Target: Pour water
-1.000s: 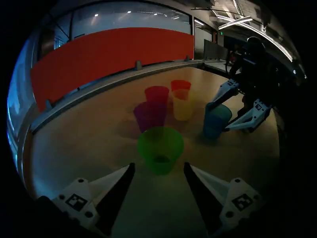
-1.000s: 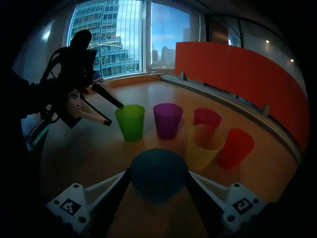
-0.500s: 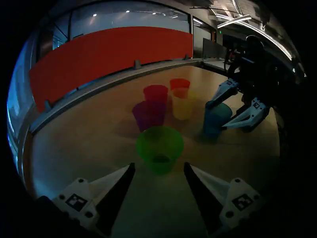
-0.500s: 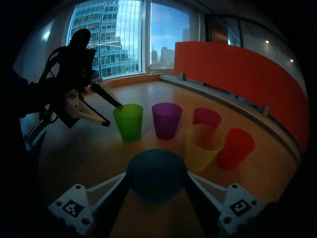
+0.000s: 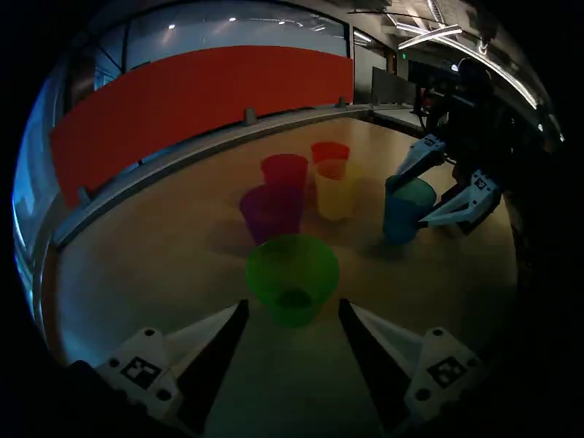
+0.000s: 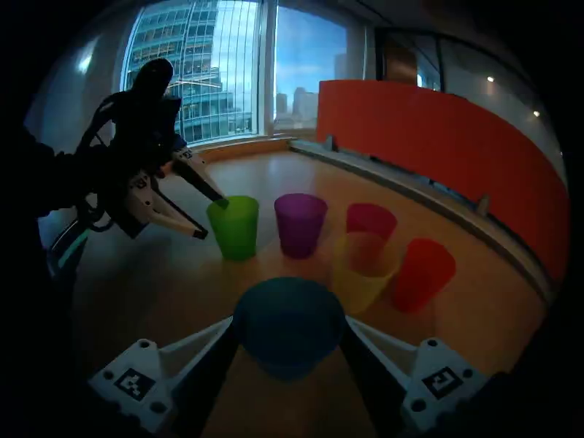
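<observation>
Fingers (image 6: 191, 355), right gripper (image 6: 290, 323): clamped on blue cup (image 6: 289, 344). Left gripper (image 5: 292, 304): spread, green cup (image 5: 293, 276) just ahead. Judged best carried level, tipped slowly over green rim.

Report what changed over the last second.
The right hand-held gripper, shut on the teal cup, has lifted it slightly off the table. The left hand-held gripper stays open by the green cup; the purple cup, pink cup, yellow cup and red cup have not moved.

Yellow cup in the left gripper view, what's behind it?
A red cup stands behind the yellow cup. Its top shows; its lower part is covered.
</observation>
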{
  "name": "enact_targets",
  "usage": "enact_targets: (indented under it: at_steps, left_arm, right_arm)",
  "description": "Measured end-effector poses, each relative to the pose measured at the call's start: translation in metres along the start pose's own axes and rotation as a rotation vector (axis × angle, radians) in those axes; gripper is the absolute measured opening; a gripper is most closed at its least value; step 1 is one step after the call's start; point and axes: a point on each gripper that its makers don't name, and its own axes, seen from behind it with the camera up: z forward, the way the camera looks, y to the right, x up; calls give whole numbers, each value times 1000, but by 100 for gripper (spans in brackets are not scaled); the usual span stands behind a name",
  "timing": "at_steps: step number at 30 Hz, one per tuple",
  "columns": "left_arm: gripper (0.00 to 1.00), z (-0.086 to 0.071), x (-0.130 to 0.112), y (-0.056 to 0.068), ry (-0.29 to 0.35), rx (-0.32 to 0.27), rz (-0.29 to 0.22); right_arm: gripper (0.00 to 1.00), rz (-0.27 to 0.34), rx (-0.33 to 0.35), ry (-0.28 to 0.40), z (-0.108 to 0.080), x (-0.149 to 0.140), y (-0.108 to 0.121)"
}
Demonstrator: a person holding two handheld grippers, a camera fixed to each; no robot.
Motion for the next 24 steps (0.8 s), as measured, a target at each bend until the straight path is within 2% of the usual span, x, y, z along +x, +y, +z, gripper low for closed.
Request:
enact_targets:
  at_steps: [12,24]
  left_arm:
    - [91,19,5,2,-6,-19,-5]
    - [91,30,15,2,0,-22,-5]
  right_arm:
    - [91,-8,-40,26,-23,9,13]
    - [91,2,-64,31,-35,4,21]
